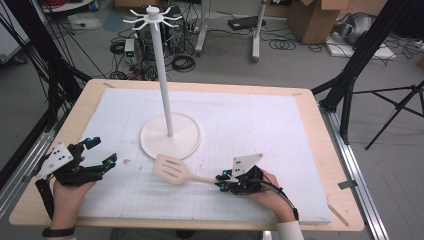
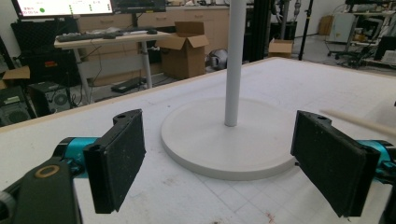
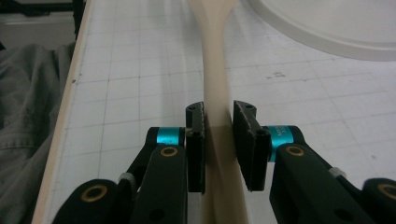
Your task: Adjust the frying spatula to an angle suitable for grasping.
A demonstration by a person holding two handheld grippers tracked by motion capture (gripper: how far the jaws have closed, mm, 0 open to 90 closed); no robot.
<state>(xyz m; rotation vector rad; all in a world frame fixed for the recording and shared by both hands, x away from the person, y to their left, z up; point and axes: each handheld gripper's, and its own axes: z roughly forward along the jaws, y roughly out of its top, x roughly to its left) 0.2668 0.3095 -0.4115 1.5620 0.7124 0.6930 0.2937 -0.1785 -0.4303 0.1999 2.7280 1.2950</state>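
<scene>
One spatula: pale slotted spatula (image 1: 172,170), lower middle of the high view, blade toward the left, handle running right into the right tool.
Right tool (image 1: 220,181): clamped on the spatula handle — in the right gripper view both pads press its sides (image 3: 219,140).
Stand: white pole stand (image 1: 171,136), round base just above the blade, at mid frame.
Left tool (image 1: 101,151): lower left, jaws wide apart, nothing between them — well apart from the spatula.
Counter (image 1: 310,150): white gridded mat on a wooden top.
</scene>
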